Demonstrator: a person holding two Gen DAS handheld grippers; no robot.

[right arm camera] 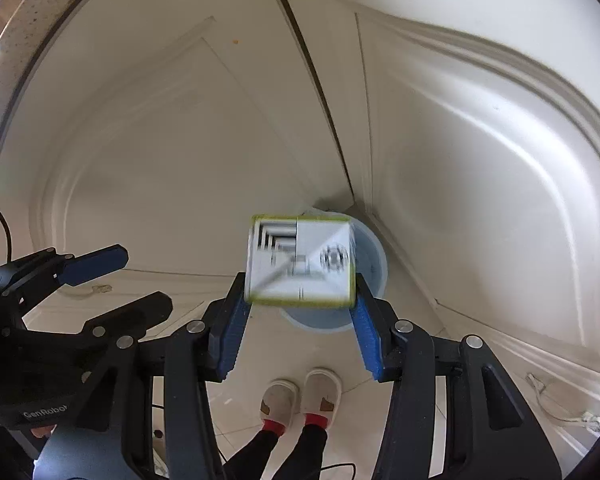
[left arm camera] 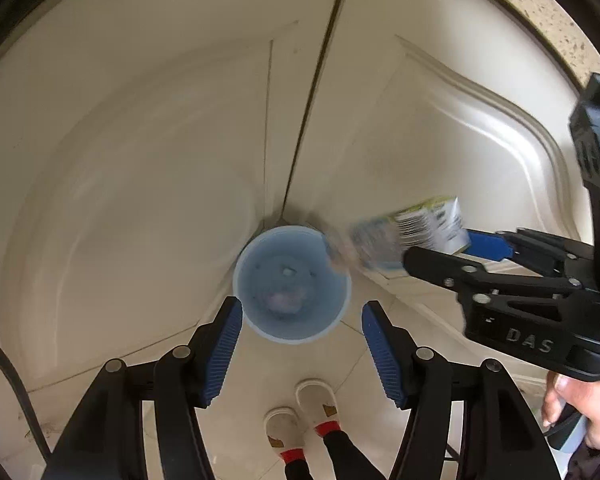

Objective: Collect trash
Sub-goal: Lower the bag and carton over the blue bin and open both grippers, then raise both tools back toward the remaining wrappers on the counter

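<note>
A light-blue trash bin [left arm camera: 292, 284] stands on the floor in the corner between two white cabinet doors, with some pale trash lying at its bottom. My left gripper [left arm camera: 302, 312] is open and empty, high above the bin's near rim. My right gripper [right arm camera: 300, 300] is shut on a white carton with green edges [right arm camera: 300, 260] and holds it over the bin [right arm camera: 370, 264]. In the left wrist view the carton [left arm camera: 420, 232] is blurred and sits just right of the bin's rim, with the right gripper [left arm camera: 440, 248] coming in from the right.
White panelled cabinet doors [left arm camera: 140, 160] close in behind and on both sides of the bin. A speckled countertop edge [left arm camera: 540, 8] runs above. The person's feet in white slippers [left arm camera: 300, 412] stand on the pale tiled floor below. A white cable [right arm camera: 560, 404] lies on the floor at right.
</note>
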